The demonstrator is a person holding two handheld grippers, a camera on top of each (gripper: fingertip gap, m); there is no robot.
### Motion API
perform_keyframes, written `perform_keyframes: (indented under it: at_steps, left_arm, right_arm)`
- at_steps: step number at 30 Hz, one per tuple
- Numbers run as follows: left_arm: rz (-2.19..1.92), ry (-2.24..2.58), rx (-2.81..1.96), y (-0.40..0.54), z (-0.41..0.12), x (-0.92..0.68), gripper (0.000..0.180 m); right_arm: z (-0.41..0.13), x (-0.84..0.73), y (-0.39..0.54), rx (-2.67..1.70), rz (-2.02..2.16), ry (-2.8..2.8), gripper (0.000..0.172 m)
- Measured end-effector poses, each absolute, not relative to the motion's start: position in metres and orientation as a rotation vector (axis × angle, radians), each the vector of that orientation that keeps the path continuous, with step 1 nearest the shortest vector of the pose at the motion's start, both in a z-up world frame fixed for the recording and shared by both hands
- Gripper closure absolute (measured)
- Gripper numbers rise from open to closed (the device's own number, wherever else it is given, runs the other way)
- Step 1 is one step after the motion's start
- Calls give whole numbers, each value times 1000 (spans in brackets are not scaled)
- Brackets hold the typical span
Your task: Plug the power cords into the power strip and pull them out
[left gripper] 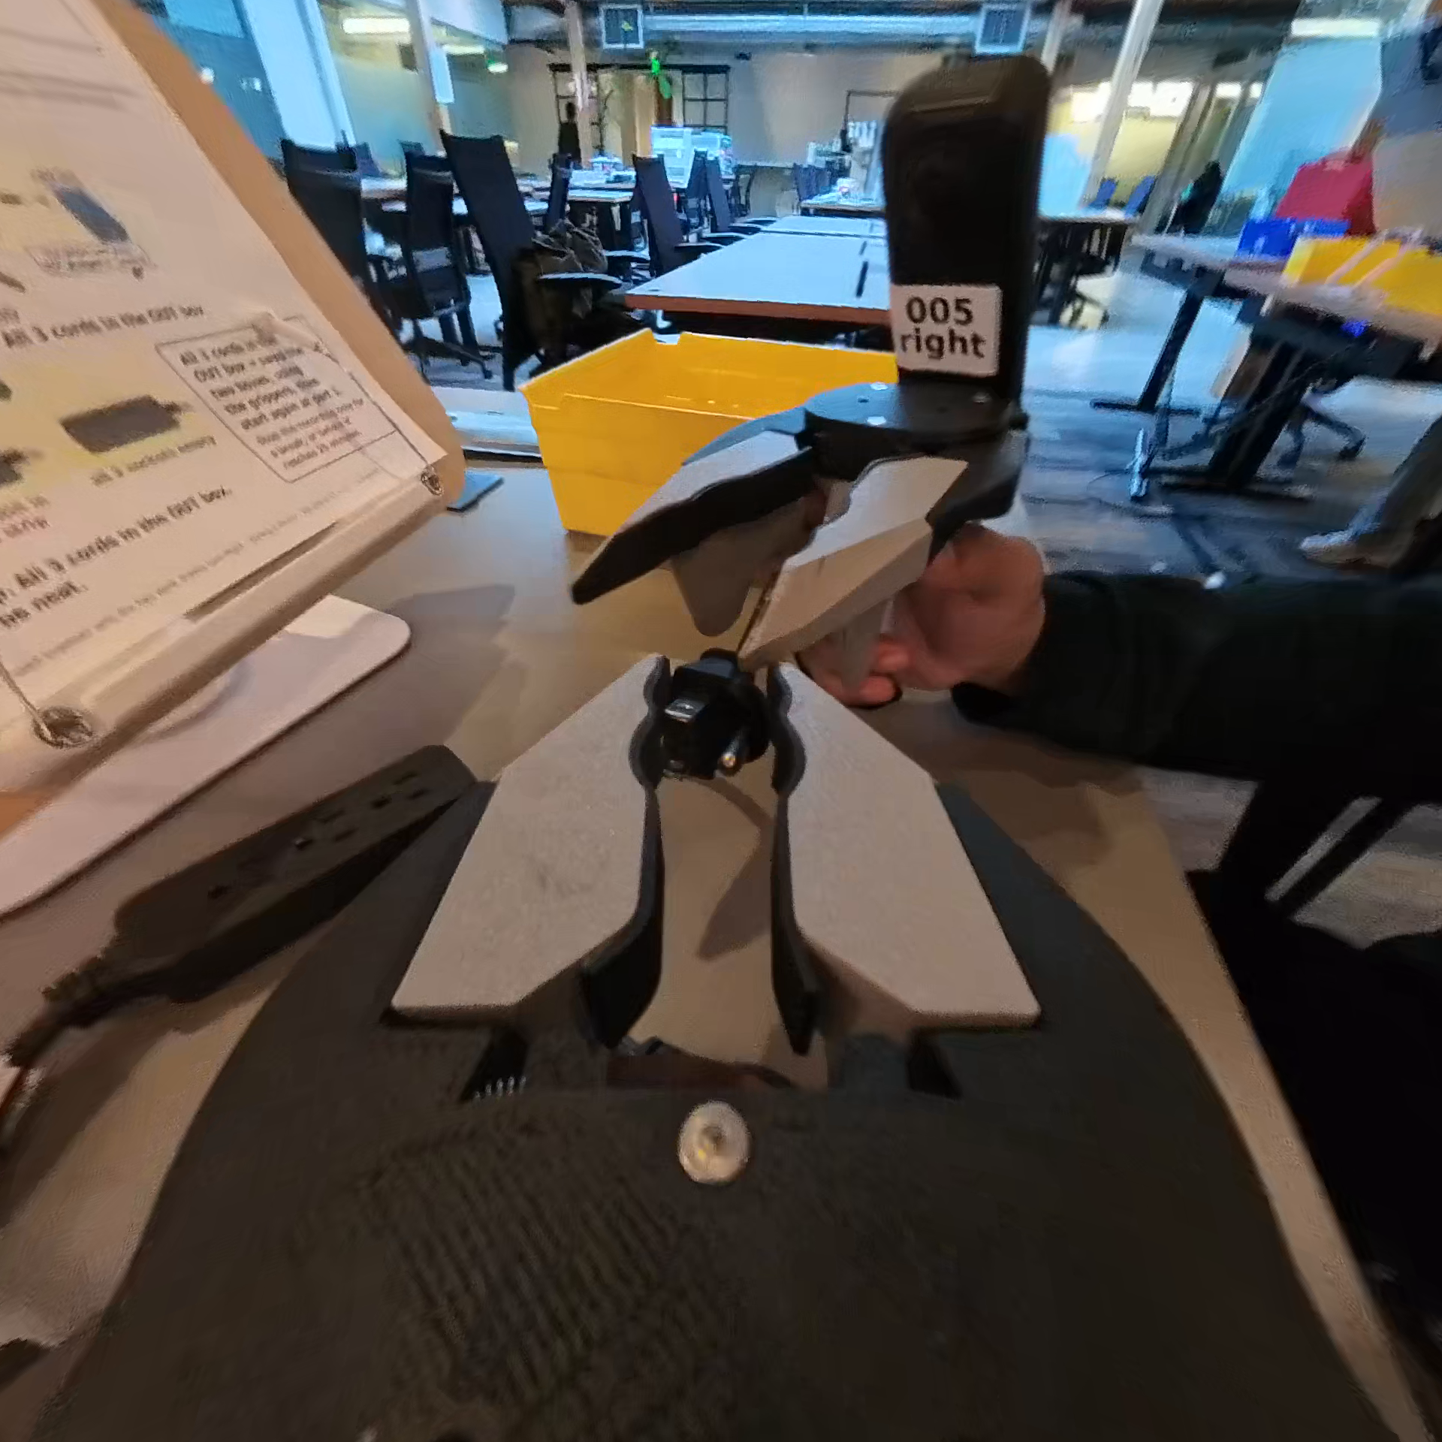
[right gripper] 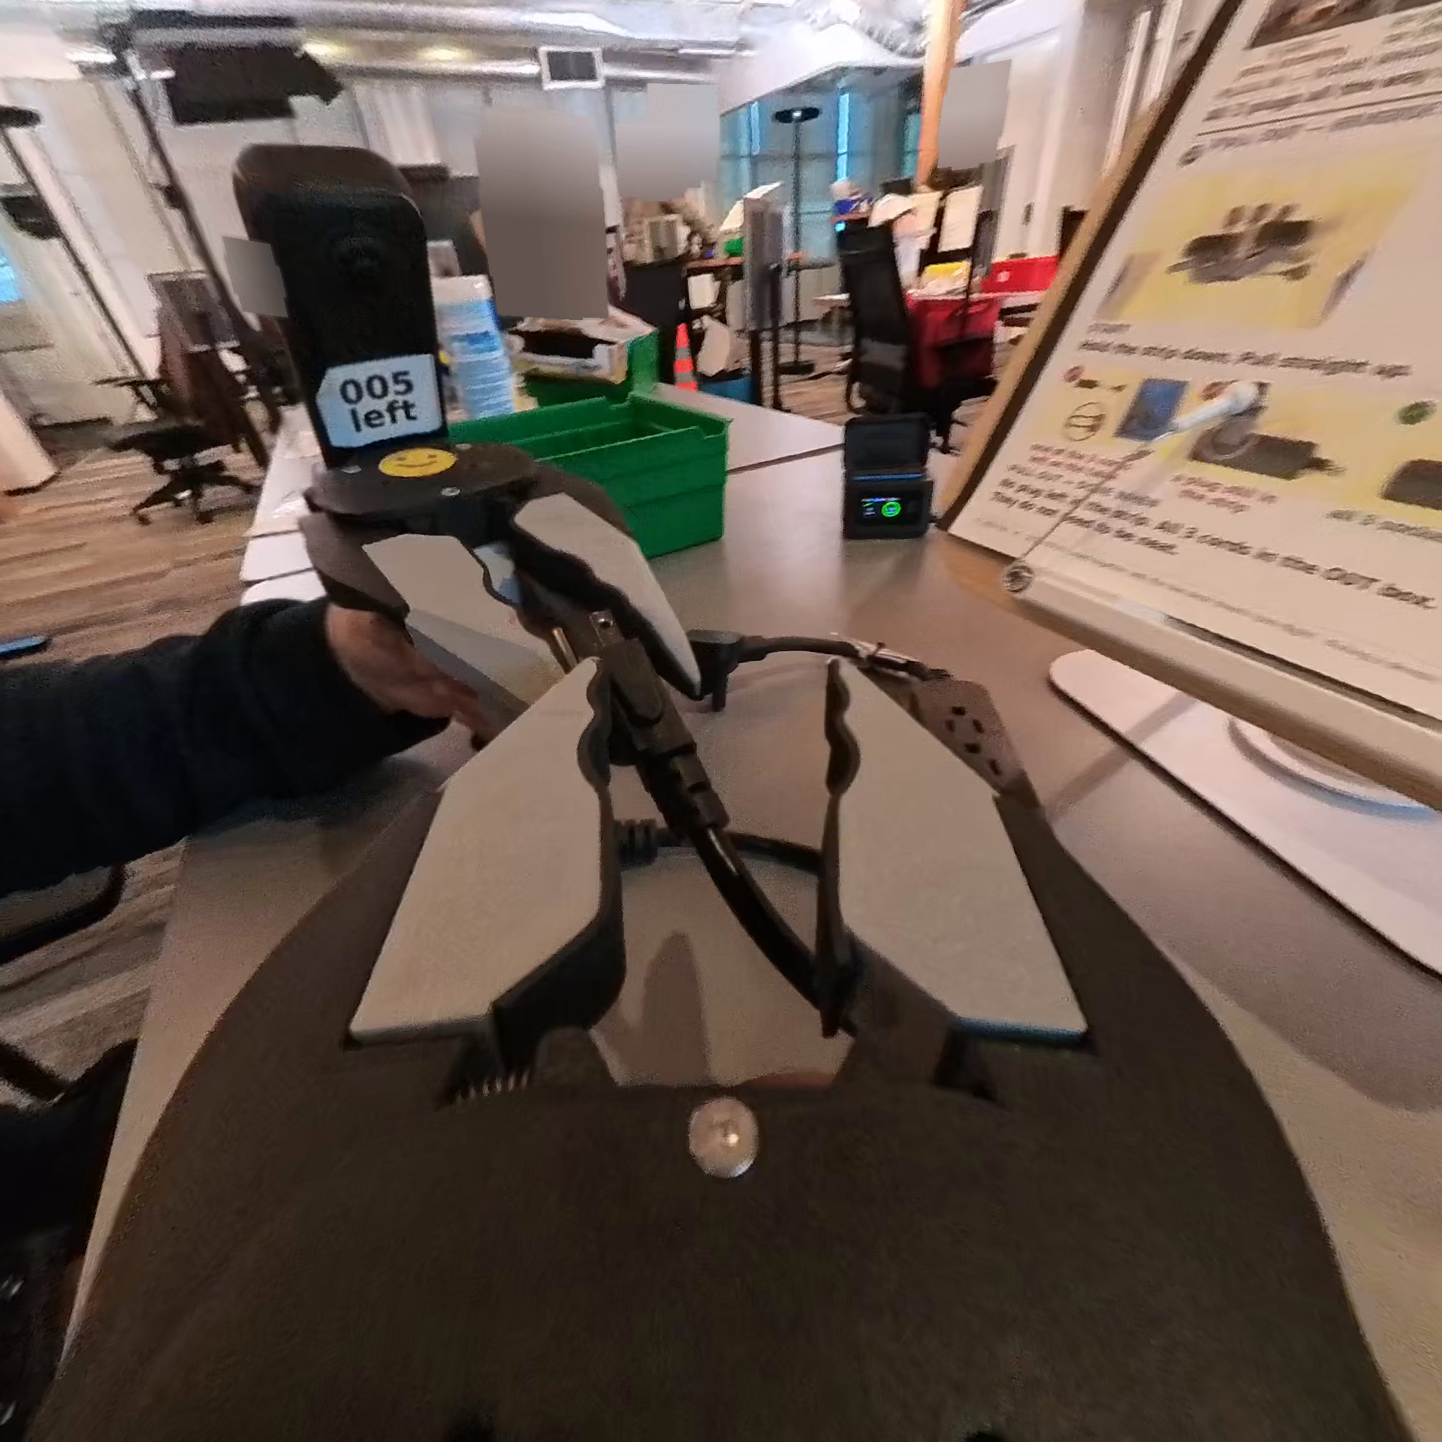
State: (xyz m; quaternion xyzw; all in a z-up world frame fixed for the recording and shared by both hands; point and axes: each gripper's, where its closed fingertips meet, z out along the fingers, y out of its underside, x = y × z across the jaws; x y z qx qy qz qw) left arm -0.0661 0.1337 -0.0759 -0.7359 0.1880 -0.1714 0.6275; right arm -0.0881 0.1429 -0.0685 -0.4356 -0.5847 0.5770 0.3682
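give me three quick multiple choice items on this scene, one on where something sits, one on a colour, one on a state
1. Where does the power strip lie in the left wrist view?
A. inside the yellow bin
B. flat on the table, left of the left hand-held gripper
C. on a chair

2. What colour is the bin behind the left hand-held gripper in the right wrist view?
A. green
B. red
C. white

3. How does the left hand-held gripper stand?
A. wide open with nothing between its fingers
B. closed on a black plug
C. lying on the floor

Answers: 1 B, the strip rests on the table beside the sign stand; 2 A, the bin is plainly green; 3 B, both fingers press the black plug, its prongs showing.
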Motion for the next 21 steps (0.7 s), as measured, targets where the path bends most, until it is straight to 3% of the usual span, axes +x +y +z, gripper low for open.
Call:
perform_keyframes:
  at_steps: [6, 12, 14, 21]
  left_arm:
    - [-356, 466, -1721, 127, -86, -68, 158]
    - [-400, 403, -1724, 129, -88, -72, 154]
    - [-397, 372, -1704, 129, -85, -78, 154]
    - [-402, 272, -1703, 129, -90, -95, 144]
  right_arm:
    - [-79, -86, 130, -1046, 1409, -1609, 138]
    - [-83, -84, 130, -1046, 1409, -1612, 145]
    - [-89, -87, 140, -1070, 1329, -1595, 172]
    - [-116, -96, 175, -1289, 1178, -1529, 168]
